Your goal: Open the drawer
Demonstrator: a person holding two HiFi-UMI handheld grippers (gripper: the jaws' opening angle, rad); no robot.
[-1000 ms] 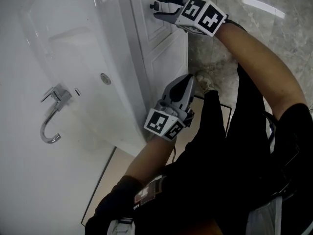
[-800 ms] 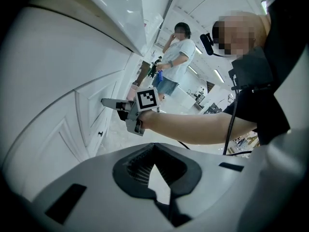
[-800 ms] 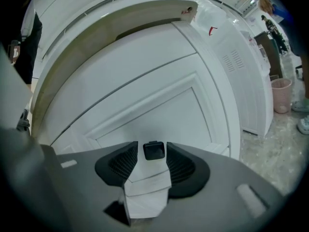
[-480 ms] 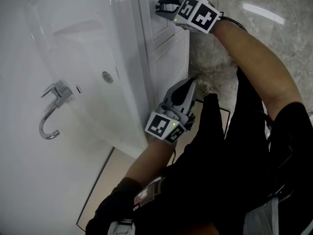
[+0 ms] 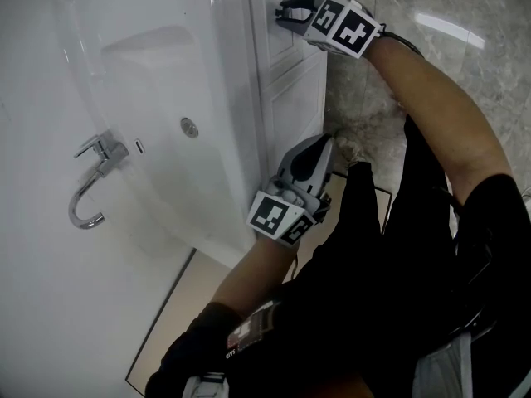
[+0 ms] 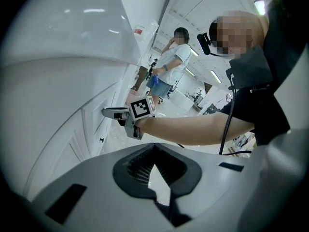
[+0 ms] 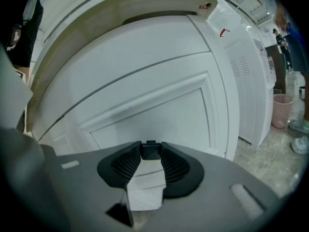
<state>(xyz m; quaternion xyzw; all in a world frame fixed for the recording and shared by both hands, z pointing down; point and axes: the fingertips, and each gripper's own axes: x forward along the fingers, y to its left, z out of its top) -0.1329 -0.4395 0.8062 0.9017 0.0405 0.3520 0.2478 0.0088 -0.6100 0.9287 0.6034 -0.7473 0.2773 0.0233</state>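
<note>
Right gripper (image 5: 284, 13) is up against the white drawer (image 7: 159, 105), which sits in the vanity front right under the rim of the sink (image 5: 217, 98). Its fingers have just been closing in and now they're pinching the little dark knob (image 7: 150, 151) on that drawer front; you can see the knob sitting right between the two ribbed pads, touching both. The drawer itself looks shut as far as I can tell, with its panelled face flush with the rest of the cabinet.

Left gripper (image 5: 320, 144) is lower down, just off the corner of the vanity and next to the person's dark trousers, not touching anything that I can see. Its fingers (image 6: 130, 163) are pressed together at the tips with nothing between them. It's angled so its camera catches the other arm reaching across to the knob.

Other stuff around: a chrome faucet (image 5: 91, 185) with a curved spout on the tabletop beside the basin, a grey marble floor (image 5: 398, 81), a pink bin (image 7: 281, 110) further along the row of white cabinets, and another person (image 6: 174, 57) in a light shirt standing well back down the corridor
</note>
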